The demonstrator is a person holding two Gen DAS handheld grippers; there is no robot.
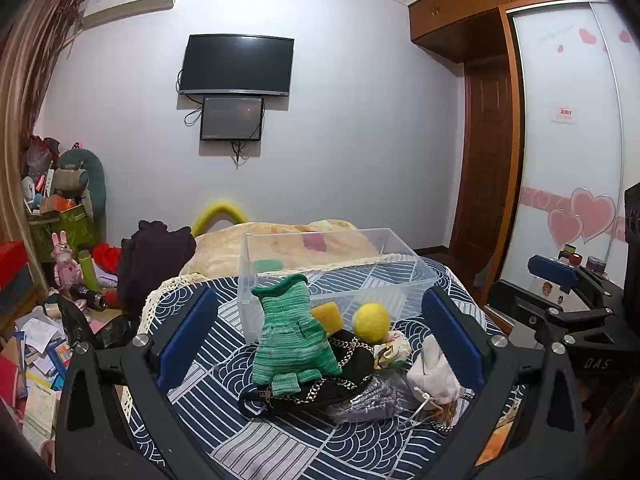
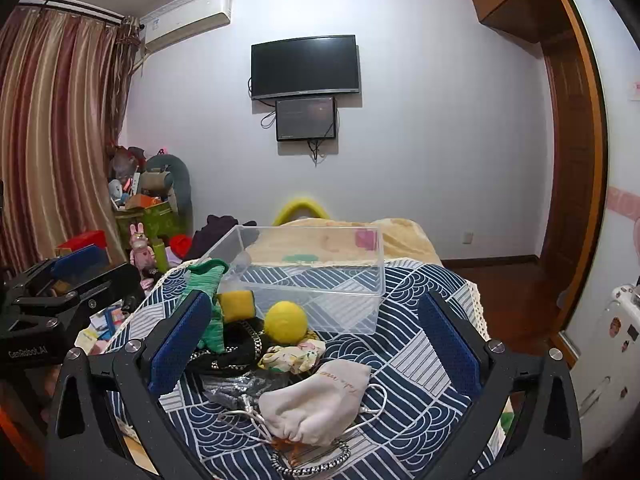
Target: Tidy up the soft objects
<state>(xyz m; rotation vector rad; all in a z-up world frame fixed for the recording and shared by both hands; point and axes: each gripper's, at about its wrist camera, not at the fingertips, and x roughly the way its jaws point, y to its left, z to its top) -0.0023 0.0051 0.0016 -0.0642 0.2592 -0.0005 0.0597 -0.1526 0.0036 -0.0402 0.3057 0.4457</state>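
A clear plastic bin [image 1: 336, 272] sits empty on the patterned table [image 1: 248, 432]; soft items lie heaped in front. Left hand-held gripper [image 1: 320, 344] and right hand-held gripper [image 2: 316, 344] both gape, holding nothing.

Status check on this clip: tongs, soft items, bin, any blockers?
Both tongs, left and right, open, holding nothing. Green knit glove, yellow ball, cloth pouch heaped before clear bin. Bin looks empty. No blockers.
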